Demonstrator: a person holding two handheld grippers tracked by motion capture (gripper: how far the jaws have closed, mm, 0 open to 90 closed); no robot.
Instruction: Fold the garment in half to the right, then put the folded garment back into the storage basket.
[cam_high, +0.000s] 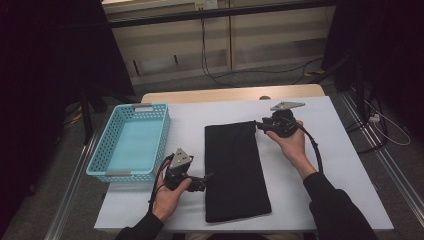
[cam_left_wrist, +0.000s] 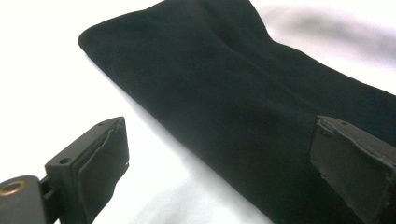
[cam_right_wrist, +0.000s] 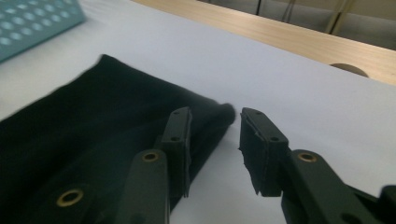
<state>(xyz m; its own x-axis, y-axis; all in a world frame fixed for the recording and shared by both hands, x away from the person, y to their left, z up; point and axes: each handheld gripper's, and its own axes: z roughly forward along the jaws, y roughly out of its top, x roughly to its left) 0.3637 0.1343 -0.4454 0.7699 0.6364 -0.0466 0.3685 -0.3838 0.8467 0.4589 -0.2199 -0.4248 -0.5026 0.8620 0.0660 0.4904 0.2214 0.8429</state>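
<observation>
A flat black cloth lies lengthwise on the middle of the white table top. My left gripper is low at the cloth's left edge, near its front half. In the left gripper view it is open wide, one jaw over the white surface and the other over the cloth. My right gripper is at the cloth's far right corner. In the right gripper view it is open with a narrow gap and straddles the corner of the cloth.
A light blue perforated basket stands empty at the table's left; its corner appears in the right gripper view. A wooden strip runs along the far edge. Cables lie on the floor beyond and at the right.
</observation>
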